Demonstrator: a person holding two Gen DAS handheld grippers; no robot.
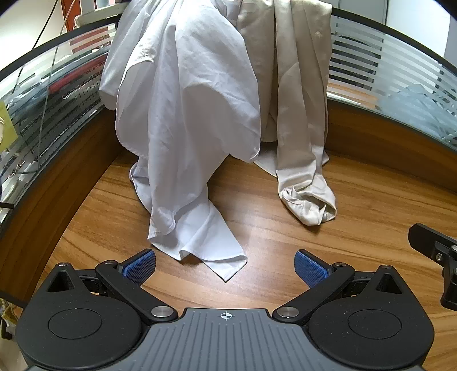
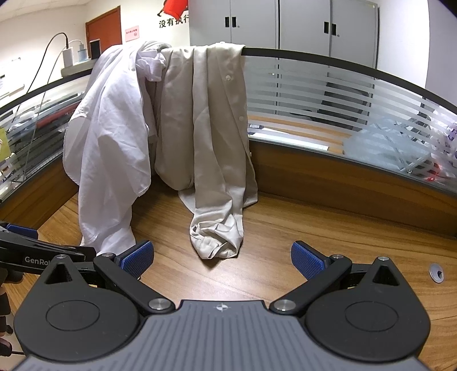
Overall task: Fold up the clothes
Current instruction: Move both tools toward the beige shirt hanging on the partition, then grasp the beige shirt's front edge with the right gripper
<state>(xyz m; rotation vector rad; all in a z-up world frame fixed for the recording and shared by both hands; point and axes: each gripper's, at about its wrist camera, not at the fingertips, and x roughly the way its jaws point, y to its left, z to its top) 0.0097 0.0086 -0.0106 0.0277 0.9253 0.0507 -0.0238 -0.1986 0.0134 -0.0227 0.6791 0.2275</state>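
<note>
A white shirt [image 1: 182, 114] [image 2: 111, 148] hangs over the desk's glass partition, its lower end trailing onto the wooden desk [image 1: 271, 228]. To its right hangs a beige shirt [image 1: 300, 100] [image 2: 211, 128], its bunched sleeve end resting on the desk [image 2: 314, 228]. My left gripper [image 1: 225, 266] is open just in front of the white shirt's corner, nothing between its blue pads. My right gripper [image 2: 221, 261] is open too, just short of the beige sleeve end. The left gripper's body [image 2: 42, 254] shows at the left of the right wrist view.
A curved glass partition with frosted stripes [image 2: 328, 94] [image 1: 400, 65] rings the desk's back. Grey cabinets [image 2: 285, 25] stand behind it. A cable grommet [image 2: 436, 273] sits in the desk at right. Part of the right gripper [image 1: 437, 256] shows at the right edge.
</note>
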